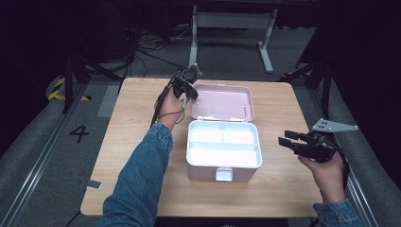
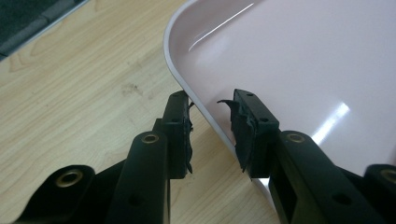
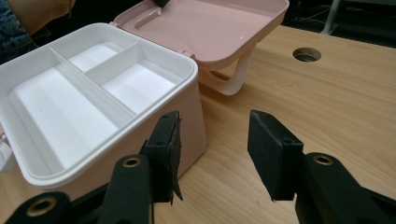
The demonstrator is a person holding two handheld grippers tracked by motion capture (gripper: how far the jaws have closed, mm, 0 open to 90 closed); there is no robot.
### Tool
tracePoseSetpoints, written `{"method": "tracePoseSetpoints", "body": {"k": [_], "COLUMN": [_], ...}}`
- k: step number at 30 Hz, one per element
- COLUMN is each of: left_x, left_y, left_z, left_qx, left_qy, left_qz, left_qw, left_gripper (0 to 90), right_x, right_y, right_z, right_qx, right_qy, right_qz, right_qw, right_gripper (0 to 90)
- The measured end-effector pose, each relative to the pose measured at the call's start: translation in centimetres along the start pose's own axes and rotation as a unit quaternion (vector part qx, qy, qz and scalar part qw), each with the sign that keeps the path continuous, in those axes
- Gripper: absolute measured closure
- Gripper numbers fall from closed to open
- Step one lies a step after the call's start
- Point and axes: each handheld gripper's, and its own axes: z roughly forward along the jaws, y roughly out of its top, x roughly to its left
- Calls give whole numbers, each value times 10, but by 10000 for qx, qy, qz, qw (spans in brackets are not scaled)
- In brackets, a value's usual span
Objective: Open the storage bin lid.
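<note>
On the wooden counter stands a pink box with a white inner tray, and its pink lid is opened backwards, away from the person. The tray has three compartments: one long one at the near side and two smaller ones behind it. A white latch sits on the front wall of the box.

The left tongs are at the left edge of the lid. In the left gripper view the rim of the lid passes between the two jaws; one jaw is outside over the wood, the other is over the inner pink surface. The jaws are narrow, but a gap is visible on both sides of the rim, so they are not clamped on it.

The right tongs are to the right of the box, above the counter, and apart from it. In the right gripper view the right tongs are wide open and hold nothing; the corner of the box is just beside the left jaw. A white handle hangs under the lid.
</note>
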Motion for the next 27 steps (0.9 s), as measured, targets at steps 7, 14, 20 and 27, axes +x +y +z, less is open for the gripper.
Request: {"method": "tracePoseSetpoints", "body": {"k": [7,14,20,27], "left_x": [9,15,10,-7], "left_y": [-7,-15,-27,-75], "left_z": [10,-11,-45,-109], "left_qx": [-12,-311,-423,-464], "left_qy": [-338,-491,-479,-407], "left_qz": [-180,-227,-113,246], "left_qw": [9993,9981,9979,9978], "left_gripper": [653,576,551,544], "right_x": [-1,-2,-4,-8], "right_y": [-1,0,1,9], "right_z": [0,-1,-3,-5], "right_qx": [15,9,36,280], "right_qy": [-16,-48,-150,-271], "right_qz": [13,-2,-62,-119], "right_qw": [10000,10000,9999,9992], "right_gripper": [542,530,512,500]}}
